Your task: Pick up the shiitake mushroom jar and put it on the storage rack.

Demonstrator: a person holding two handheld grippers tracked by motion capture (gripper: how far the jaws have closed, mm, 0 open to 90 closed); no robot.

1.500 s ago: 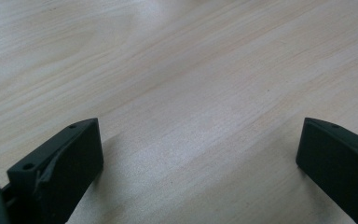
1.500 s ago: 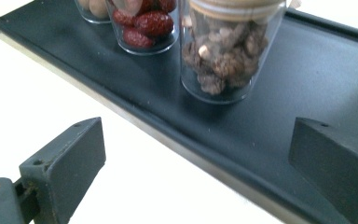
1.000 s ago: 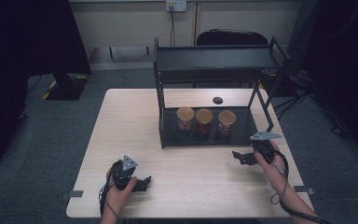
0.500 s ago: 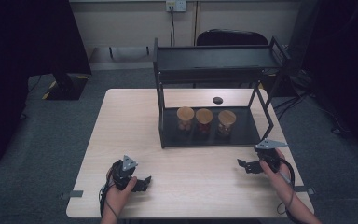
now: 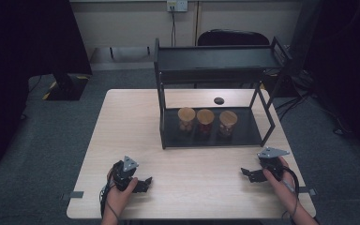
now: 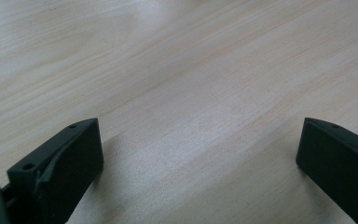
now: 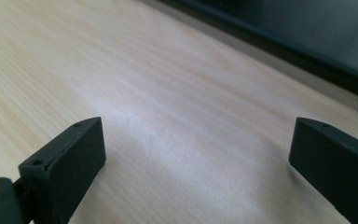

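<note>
Black rack [image 5: 215, 58], 3 jars [image 5: 205, 121], small black disc [image 5: 219, 100]

Both grippers [image 5: 146, 180] [image 5: 244, 171] black w/ grey triangular top plates, blocky fingers [image 6: 65, 163] w/ small screw holes, black cables.

- A black two-level rack [image 5: 161, 101] stands on the far half of the light wooden table [image 5: 122, 122].
- A small black round object [image 5: 219, 100] lies on the table behind the rack.
- A dark chair [image 5: 232, 37] stands beyond the table.
- A white wall socket [image 5: 177, 5] with a hanging cable.
</note>
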